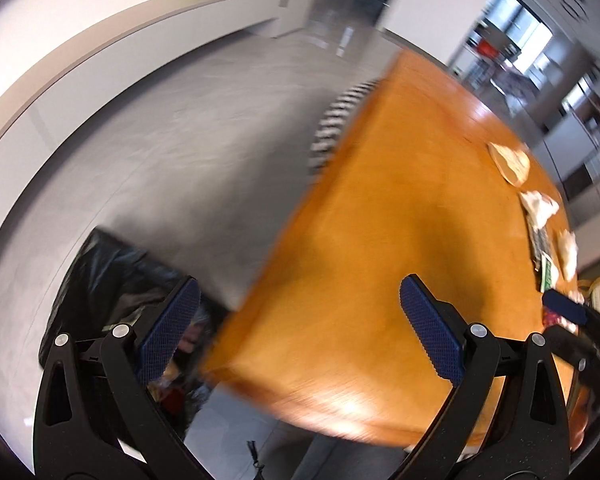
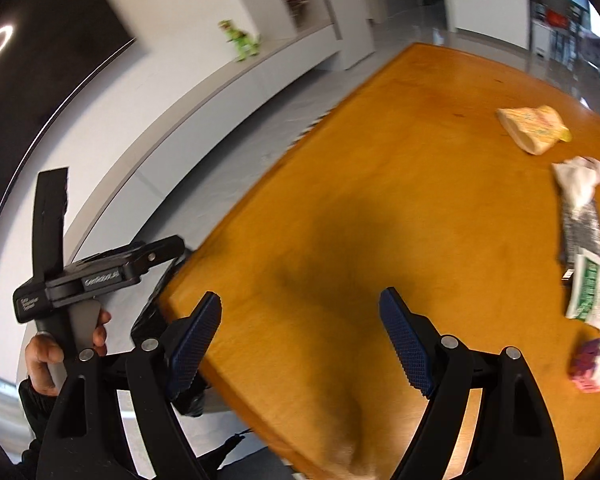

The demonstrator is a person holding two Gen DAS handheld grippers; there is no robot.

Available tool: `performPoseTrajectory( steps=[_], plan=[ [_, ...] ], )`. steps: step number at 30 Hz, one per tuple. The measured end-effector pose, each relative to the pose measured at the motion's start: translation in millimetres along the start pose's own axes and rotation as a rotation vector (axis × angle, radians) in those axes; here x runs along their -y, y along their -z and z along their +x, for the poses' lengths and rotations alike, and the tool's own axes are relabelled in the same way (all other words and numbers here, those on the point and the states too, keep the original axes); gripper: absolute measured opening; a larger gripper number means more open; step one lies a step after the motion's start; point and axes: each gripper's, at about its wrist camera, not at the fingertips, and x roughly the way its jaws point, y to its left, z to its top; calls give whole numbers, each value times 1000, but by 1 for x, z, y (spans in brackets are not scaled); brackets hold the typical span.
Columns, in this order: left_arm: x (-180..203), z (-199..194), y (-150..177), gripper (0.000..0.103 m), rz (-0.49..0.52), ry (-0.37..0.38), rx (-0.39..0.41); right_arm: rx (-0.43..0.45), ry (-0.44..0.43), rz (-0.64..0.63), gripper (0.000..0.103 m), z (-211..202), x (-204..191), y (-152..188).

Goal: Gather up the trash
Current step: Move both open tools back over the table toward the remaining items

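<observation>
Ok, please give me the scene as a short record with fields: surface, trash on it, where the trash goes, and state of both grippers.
surface: wooden table
trash on table: yellow wrapper; white tissue; silver wrapper; green and white packet; pink and purple wrapper
trash goes in: black bag on the floor beside the table's corner
left gripper: open, empty
right gripper: open, empty, over the table

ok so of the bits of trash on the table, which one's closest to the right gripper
The crumpled pink and purple wrapper, lying just right of the right gripper. The green and white packet, white tissue and yellow bag lie farther up the table.
</observation>
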Motion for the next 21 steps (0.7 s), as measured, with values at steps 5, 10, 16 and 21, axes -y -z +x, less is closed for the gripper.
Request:
performPoseTrajectory(
  steps=[5,10,16,21],
  plan=[
    [68,26,-30,97,118,29,-23,9,89,94,82,-7,64,-17],
    [132,51,-61,97,229,77,-47,15,181,185,82,-11,128,-36],
    [217,83,-96,97,495,119,-55,20,276,329,82,-4,210,-78],
    [262,112,-120,97,575,198,-114,-31,261,437,82,19,266,-95]
  ],
)
